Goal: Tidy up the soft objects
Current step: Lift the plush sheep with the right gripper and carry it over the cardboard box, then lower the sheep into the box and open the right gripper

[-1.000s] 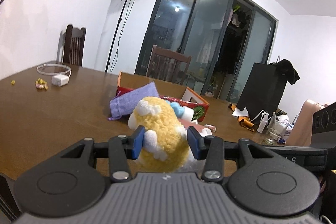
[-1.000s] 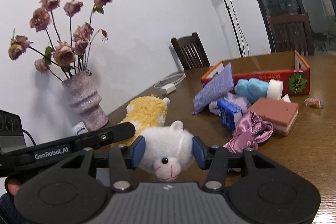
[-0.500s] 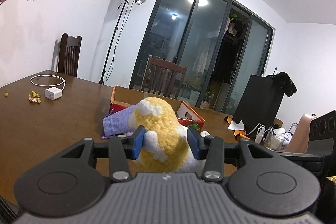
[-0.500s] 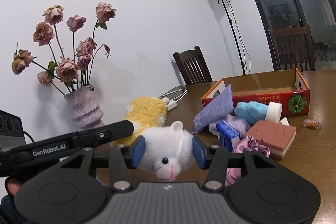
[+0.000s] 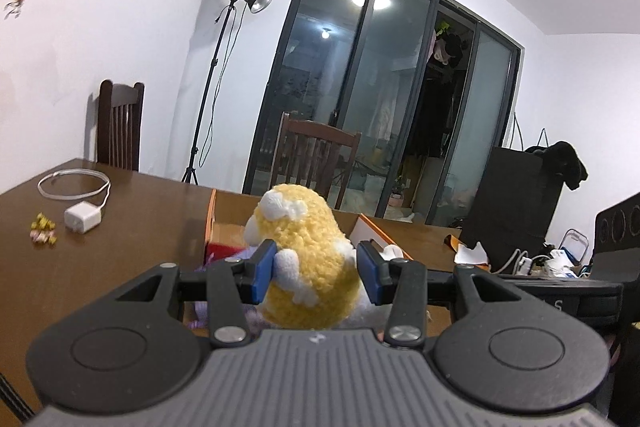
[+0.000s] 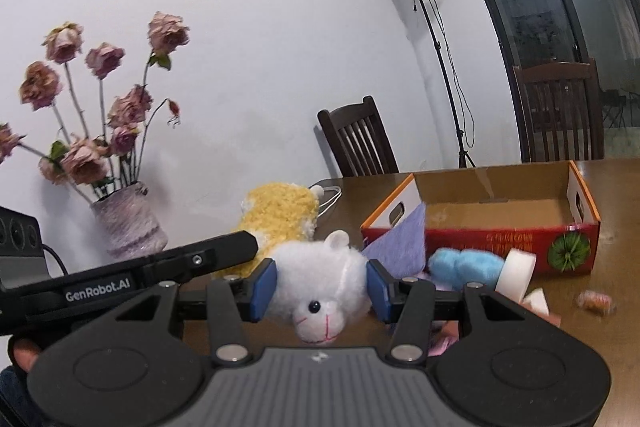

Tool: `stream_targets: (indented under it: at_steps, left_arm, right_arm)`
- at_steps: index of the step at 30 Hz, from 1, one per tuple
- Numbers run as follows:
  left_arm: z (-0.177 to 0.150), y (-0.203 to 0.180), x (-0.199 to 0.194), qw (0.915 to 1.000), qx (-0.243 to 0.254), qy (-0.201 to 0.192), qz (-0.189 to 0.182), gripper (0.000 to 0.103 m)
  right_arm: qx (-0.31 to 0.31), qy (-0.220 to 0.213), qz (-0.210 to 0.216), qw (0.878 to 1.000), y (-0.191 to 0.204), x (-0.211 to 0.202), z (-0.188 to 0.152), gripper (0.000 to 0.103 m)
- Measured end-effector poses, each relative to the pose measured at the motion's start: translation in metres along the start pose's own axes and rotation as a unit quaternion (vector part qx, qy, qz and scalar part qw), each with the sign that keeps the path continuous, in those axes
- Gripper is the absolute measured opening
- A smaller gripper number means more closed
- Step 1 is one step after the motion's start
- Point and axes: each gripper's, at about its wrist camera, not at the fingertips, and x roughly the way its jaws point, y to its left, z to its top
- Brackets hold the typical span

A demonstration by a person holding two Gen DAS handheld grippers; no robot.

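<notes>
A plush alpaca toy with a yellow woolly body point(image 5: 308, 259) and a white head point(image 6: 320, 279) is held off the table by both grippers. My left gripper point(image 5: 316, 269) is shut on the yellow body. My right gripper point(image 6: 322, 285) is shut on the white head, face toward the camera. The yellow body also shows in the right wrist view point(image 6: 280, 215). An open red and orange cardboard box point(image 6: 496, 203) stands on the brown table just beyond. A purple pouch point(image 6: 400, 243), a blue plush point(image 6: 464, 265) and a white roll point(image 6: 516, 271) lie in front of the box.
A vase of dried roses point(image 6: 128, 223) stands at the left by the wall. A white charger with cable point(image 5: 82, 219) and small yellow bits point(image 5: 42, 231) lie on the table. Wooden chairs point(image 5: 316, 155) and a light stand point(image 6: 440, 67) are behind. A wrapped candy point(image 6: 596, 301) lies at the right.
Both grippers have lifted the plush toy higher and carried it toward the box. The box interior now shows more in the right wrist view.
</notes>
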Motion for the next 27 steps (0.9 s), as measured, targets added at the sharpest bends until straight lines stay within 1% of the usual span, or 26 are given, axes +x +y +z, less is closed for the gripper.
stream_targets:
  at_steps: [8, 16, 20, 23, 27]
  left_arm:
    - [0.022, 0.017, 0.058, 1.0, 0.0, 0.003, -0.001, 0.044]
    - [0.043, 0.039, 0.114, 0.9999, -0.009, 0.003, 0.004, 0.044]
    - [0.054, 0.048, 0.144, 0.9999, -0.007, -0.001, 0.008, 0.044]
    - [0.059, 0.06, 0.171, 0.9998, -0.018, 0.005, 0.01, 0.044]
    - [0.056, 0.073, 0.203, 0.999, -0.032, 0.026, 0.019, 0.044]
  right_arm:
    - [-0.015, 0.0, -0.014, 1.0, -0.029, 0.045, 0.035, 0.049]
    - [-0.022, 0.002, -0.017, 1.0, -0.059, 0.094, 0.067, 0.049]
    - [-0.011, 0.009, -0.011, 1.0, -0.08, 0.124, 0.081, 0.049]
    - [-0.008, 0.012, -0.017, 1.0, -0.094, 0.145, 0.088, 0.049]
    - [0.003, 0.025, -0.026, 0.999, -0.112, 0.173, 0.09, 0.049]
